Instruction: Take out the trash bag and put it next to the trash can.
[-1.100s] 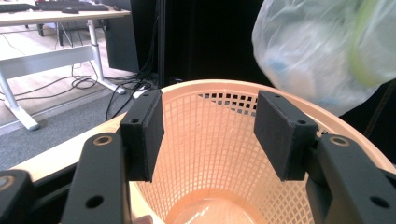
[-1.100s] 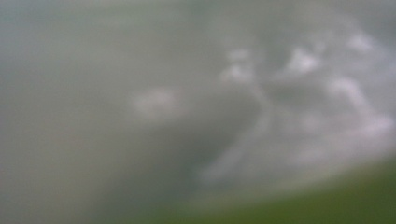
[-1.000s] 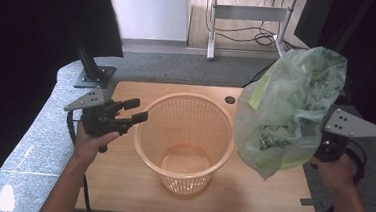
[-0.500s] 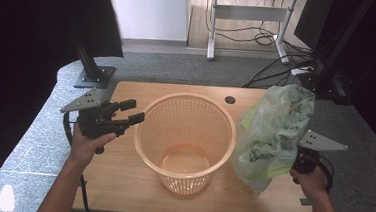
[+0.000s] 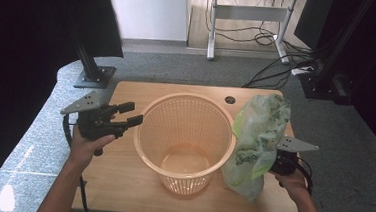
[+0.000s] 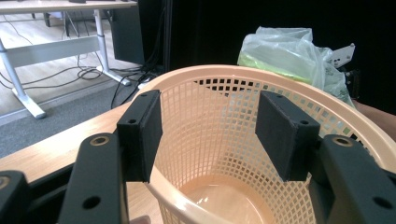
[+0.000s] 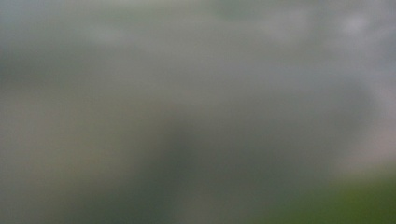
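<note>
One green plastic bag (image 5: 256, 141), translucent and crumpled, stands on the wooden table (image 5: 120, 191) directly in front of the right gripper (image 5: 278, 162), its lower end on the tabletop and its side against the outer wall of the basket. The right gripper sits low behind the bag, pressed into it; its jaws have just been opening, and whether the pads still press on the film cannot be told, as the bag hides them and the right gripper view is a grey-green blur. One orange mesh basket (image 5: 186, 136), upright and empty, lies between the two grippers, touching the bag on the side toward the right gripper. The left gripper (image 5: 134, 113) is held level just beside the basket's rim on the opposite side, jaws parted with nothing between them; in the left gripper view its two black pads (image 6: 142, 133) frame the basket's rim (image 6: 196, 74), with the bag (image 6: 285, 51) beyond the far edge. A grey carpet (image 5: 353, 147) surrounds the table, and a metal desk frame (image 5: 247, 15) with cables stands well beyond.
</note>
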